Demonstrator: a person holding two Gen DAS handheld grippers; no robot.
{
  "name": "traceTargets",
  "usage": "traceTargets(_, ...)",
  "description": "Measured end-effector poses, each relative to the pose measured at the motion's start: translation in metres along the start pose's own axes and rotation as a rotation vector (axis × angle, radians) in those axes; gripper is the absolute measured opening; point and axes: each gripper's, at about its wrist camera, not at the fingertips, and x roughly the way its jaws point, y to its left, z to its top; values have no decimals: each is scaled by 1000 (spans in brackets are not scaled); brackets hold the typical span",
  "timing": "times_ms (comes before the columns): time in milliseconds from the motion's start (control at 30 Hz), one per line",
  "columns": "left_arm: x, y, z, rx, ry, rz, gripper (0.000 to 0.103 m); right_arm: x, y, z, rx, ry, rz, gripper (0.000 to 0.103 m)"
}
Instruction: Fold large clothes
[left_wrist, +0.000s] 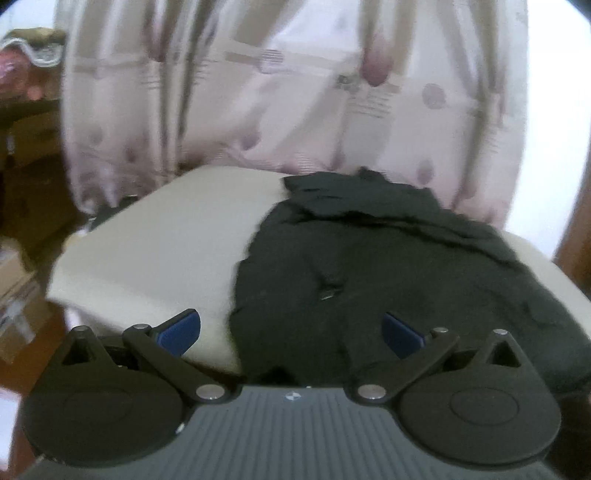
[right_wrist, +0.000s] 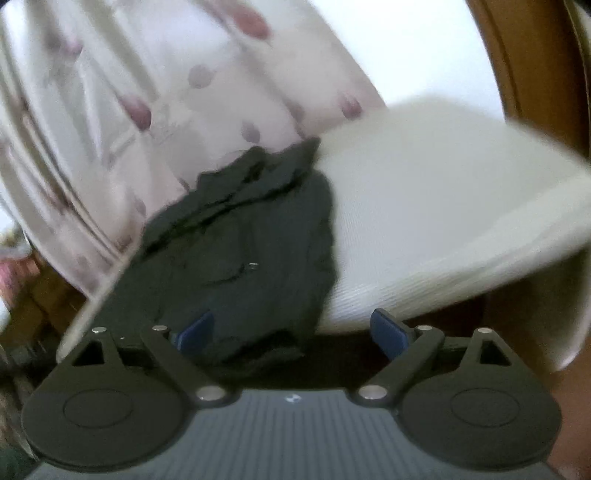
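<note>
Garment (left_wrist: 369, 266) bunched on cushion (left_wrist: 155, 240), folding seemingly barely begun.
Left wrist view: left tongs (left_wrist: 291, 332) wide apart, empty, near its front edge. Right wrist view: right tongs (right_wrist: 291, 330) wide apart, empty; garment left, curtain (right_wrist: 110, 92) beyond.

Black garment (left_wrist: 388, 266) on cream cushion (left_wrist: 155, 251); pale curtain (left_wrist: 258, 103) with mauve blotches

Both views motion-blurred; my dark crumpled garment (left_wrist: 388, 266) drops behind the gripper body at bottom, white padded cushion (right_wrist: 443, 206) cut off right.
</note>
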Motion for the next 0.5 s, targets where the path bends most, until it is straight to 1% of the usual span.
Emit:
traceTargets(33, 0, 6, 0, -33, 6, -5, 103, 6, -2, -1, 28, -4, 21, 93)
traceTargets(100, 6, 19, -1, -108, 43, -24, 103, 25, -6, -2, 81, 16, 20, 93)
traceTargets(167, 15, 27, 0, -138, 65, -32, 103, 42, -11, -1, 130, 28, 29, 93)
traceTargets(233, 23, 31, 2, -139, 81, -29, 103, 59, -12, 2, 180, 42, 71, 93)
traceTargets(300, 32, 35, 2, -141, 89, -67, 103, 74, -13, 7, 220, 66, 85, 93)
traceTargets(333, 39, 33, 1, -127, 104, -69, 103, 80, -11, 7, 228, 73, 96, 93)
traceTargets(367, 48, 31, 2, -113, 132, -56, 103, 87, -8, 7, 227, 85, 100, 93)
traceTargets(400, 53, 30, 0, -107, 149, -65, 103, 92, -7, 8, 229, 100, 75, 91)
traceTargets(433, 60, 29, -1, -96, 166, -80, 102, 98, -4, 7, 232, 111, 48, 87)
traceTargets(467, 65, 27, -3, -85, 179, -80, 98, 102, -1, 6, 222, 114, 43, 67)
traceTargets(500, 70, 24, -4, -81, 198, -87, 83, 102, 0, 4, 207, 117, 34, 39)
